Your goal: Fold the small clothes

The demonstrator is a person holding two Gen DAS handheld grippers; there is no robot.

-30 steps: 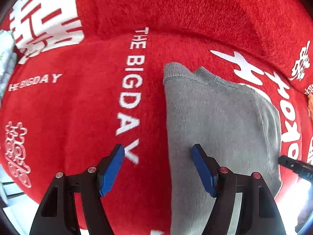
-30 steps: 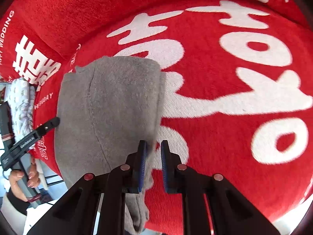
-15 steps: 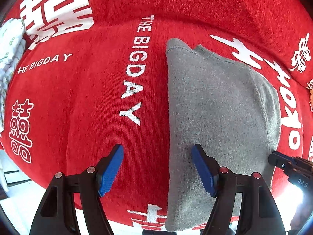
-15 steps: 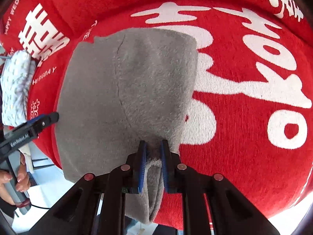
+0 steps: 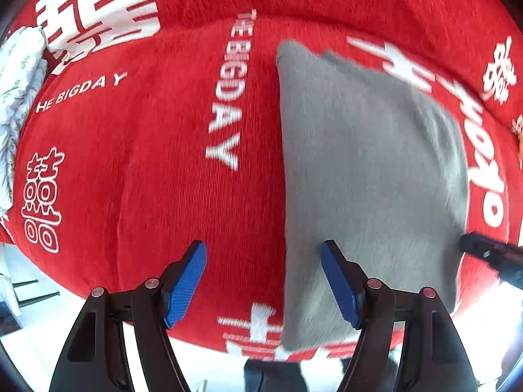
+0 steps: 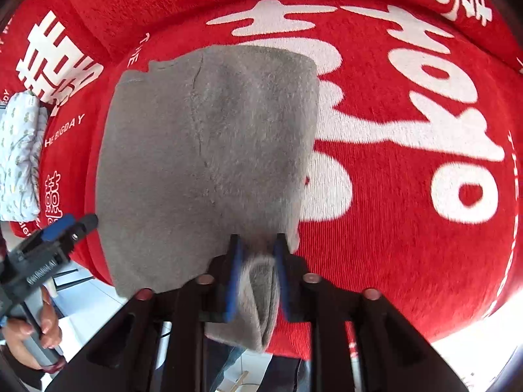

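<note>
We see a gray sweater (image 6: 202, 163), folded lengthwise into a long panel, lying on a red blanket (image 6: 408, 245) printed with large white characters and the words "THE BIGDAY". Its ribbed collar end points away from us, and its near hem reaches the front edge of the blanket. In the right wrist view the right gripper (image 6: 256, 272) has its blue-padded jaws clamped on the doubled near corner of the sweater, with a thick roll of gray fabric bulging between the pads and hanging below them. In the left wrist view the left gripper (image 5: 263, 282) hovers over the sweater's left edge with its jaws wide apart and nothing between them; one blue pad (image 5: 184, 282) sits over the red cloth and the other over the gray knit. We cannot tell whether either pad touches the fabric. The right gripper's black tip shows at the sweater's far right side in that same view. A white cloth with a small green print (image 6: 19, 160) lies bunched at the left end of the blanket, well apart from the sweater. A hand (image 6: 31, 336) grips the left tool's handle at the lower left of the right wrist view.
</note>
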